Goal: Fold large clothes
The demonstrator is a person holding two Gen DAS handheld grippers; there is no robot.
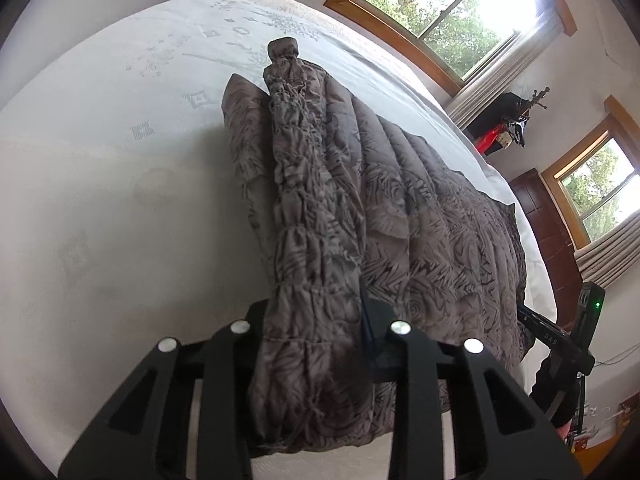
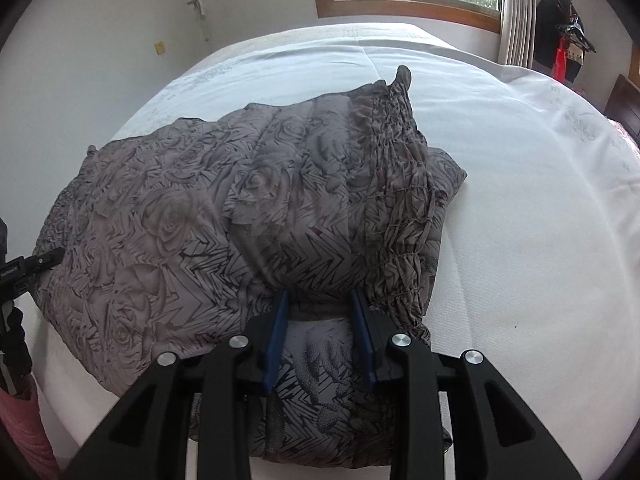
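A large grey garment with a rose and zigzag print (image 1: pixel 420 216) lies folded in a thick bundle on the white bed; it also shows in the right wrist view (image 2: pixel 224 208). Its gathered, elastic edge (image 1: pixel 304 208) runs up through my left gripper (image 1: pixel 316 320), whose jaws are closed on that bunched fabric. My right gripper (image 2: pixel 320 312) has its blue pads (image 2: pixel 276 340) apart, straddling the near edge of the bundle, with cloth between them. The right gripper also appears at the far right of the left wrist view (image 1: pixel 560 336).
The white bedspread (image 2: pixel 520 200) spreads around the garment. Wood-framed windows (image 1: pixel 452 4) with curtains and a dark wooden headboard (image 1: pixel 548 220) stand beyond the bed. A coat stand with dark items (image 2: pixel 568 36) is by the wall. Pink cloth (image 2: pixel 24 432) is at lower left.
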